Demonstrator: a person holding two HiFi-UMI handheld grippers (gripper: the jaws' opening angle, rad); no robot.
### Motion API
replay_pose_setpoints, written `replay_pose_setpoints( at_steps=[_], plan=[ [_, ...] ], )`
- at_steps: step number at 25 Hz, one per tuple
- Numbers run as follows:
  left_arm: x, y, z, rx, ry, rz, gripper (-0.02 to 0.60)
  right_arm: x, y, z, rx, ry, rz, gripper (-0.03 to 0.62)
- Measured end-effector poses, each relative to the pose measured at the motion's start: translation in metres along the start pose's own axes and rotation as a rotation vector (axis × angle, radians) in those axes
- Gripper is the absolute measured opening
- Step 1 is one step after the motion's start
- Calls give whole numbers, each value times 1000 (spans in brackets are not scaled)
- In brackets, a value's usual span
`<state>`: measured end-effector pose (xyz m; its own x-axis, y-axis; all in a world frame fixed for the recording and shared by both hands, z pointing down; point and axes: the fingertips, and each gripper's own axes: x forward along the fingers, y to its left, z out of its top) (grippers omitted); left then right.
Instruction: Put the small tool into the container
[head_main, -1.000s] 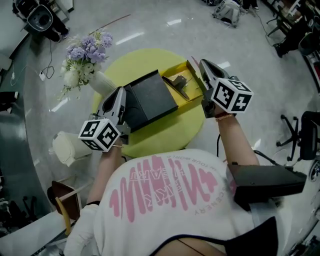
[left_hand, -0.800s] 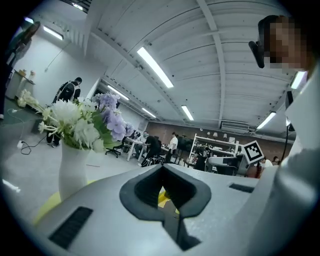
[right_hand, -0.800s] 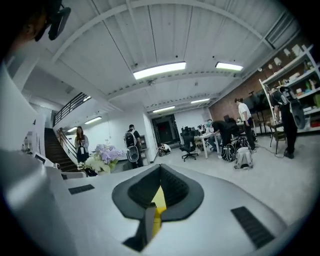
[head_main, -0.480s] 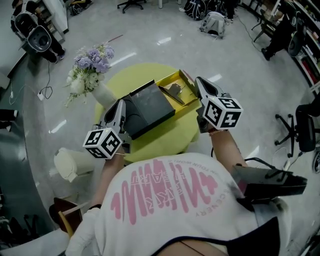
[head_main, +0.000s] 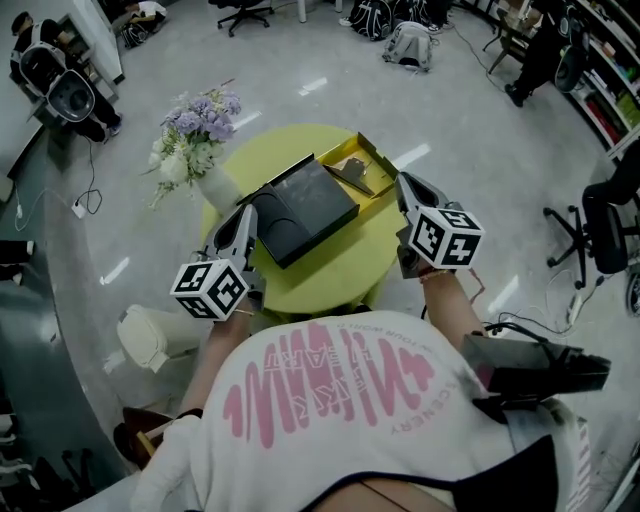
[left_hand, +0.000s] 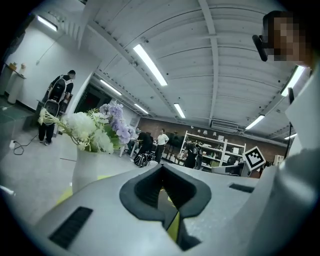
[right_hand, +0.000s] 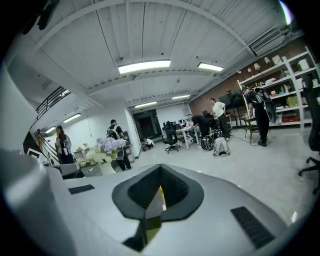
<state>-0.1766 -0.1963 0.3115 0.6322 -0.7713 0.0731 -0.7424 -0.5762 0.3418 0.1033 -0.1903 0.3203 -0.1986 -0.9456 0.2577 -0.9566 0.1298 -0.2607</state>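
Note:
On the round yellow table lies a flat black box, and behind it an open yellow container holds a small dark tool. My left gripper rests shut at the black box's near-left corner, holding nothing. My right gripper is at the table's right edge, just short of the yellow container, shut and empty. The left gripper view shows that gripper's jaws closed together with flowers behind them. The right gripper view shows its jaws closed, looking out over the room.
A white vase of purple and white flowers stands at the table's left edge. A cream cushion lies on the floor at the left. An office chair is at the right. People stand far off.
Both grippers have drawn back a little toward the person. The right one now sits farther from the yellow container. The head camera has tilted, so the table appears lower in the view.

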Motion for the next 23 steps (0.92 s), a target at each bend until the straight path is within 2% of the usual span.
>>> replay_pose_setpoints(
  at_steps=[13,23],
  plan=[
    [-54,-21,-23,-21,37,-88,8,-76,31,-42,13,18,-80,6],
    [-87,-29,-39,-24,64,-120,8,-109,50,-76,31,49,-108,6]
  ],
)
